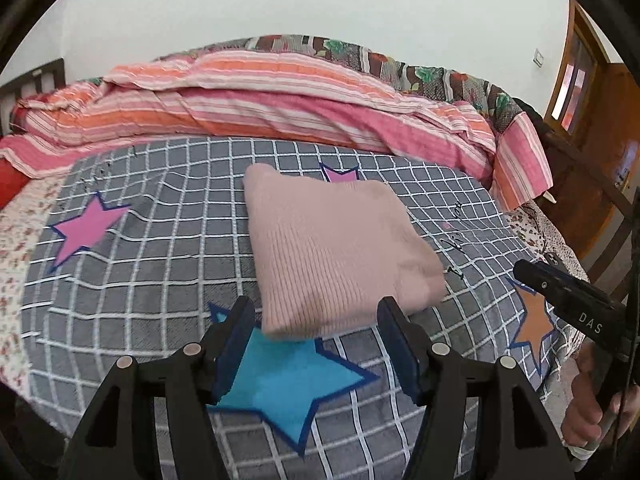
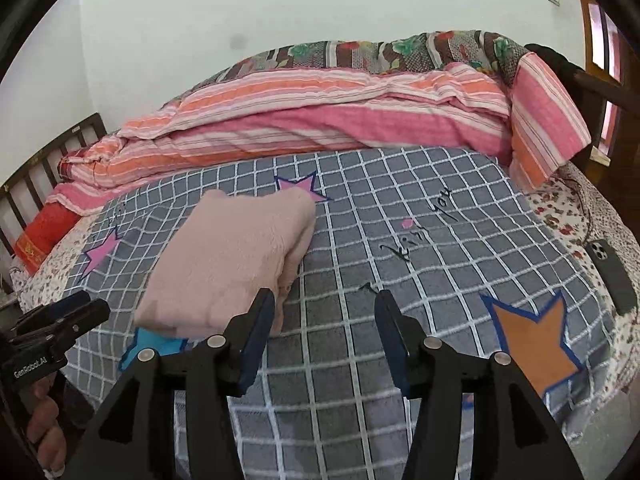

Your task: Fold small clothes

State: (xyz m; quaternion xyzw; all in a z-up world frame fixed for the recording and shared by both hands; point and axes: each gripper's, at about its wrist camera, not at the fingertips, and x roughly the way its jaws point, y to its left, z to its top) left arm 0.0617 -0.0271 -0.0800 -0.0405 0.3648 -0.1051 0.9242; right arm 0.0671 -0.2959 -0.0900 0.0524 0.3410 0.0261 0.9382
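Note:
A pale pink knitted garment [image 1: 332,248] lies folded into a compact block on the grey checked blanket [image 1: 160,264]. It also shows in the right wrist view [image 2: 232,260]. My left gripper [image 1: 316,316] is open and empty, its fingers just in front of the garment's near edge. My right gripper [image 2: 324,312] is open and empty, to the right of the garment, its left finger [image 2: 260,312] close to the garment's near corner. The right gripper also shows at the right edge of the left wrist view [image 1: 568,292]. The left gripper shows at the left edge of the right wrist view [image 2: 60,316].
A rolled pink and orange striped quilt [image 1: 280,104] lies along the far side of the bed. A dark phone [image 2: 612,276] lies at the bed's right edge. A wooden door [image 1: 592,128] stands to the right, and a headboard [image 2: 44,168] to the left.

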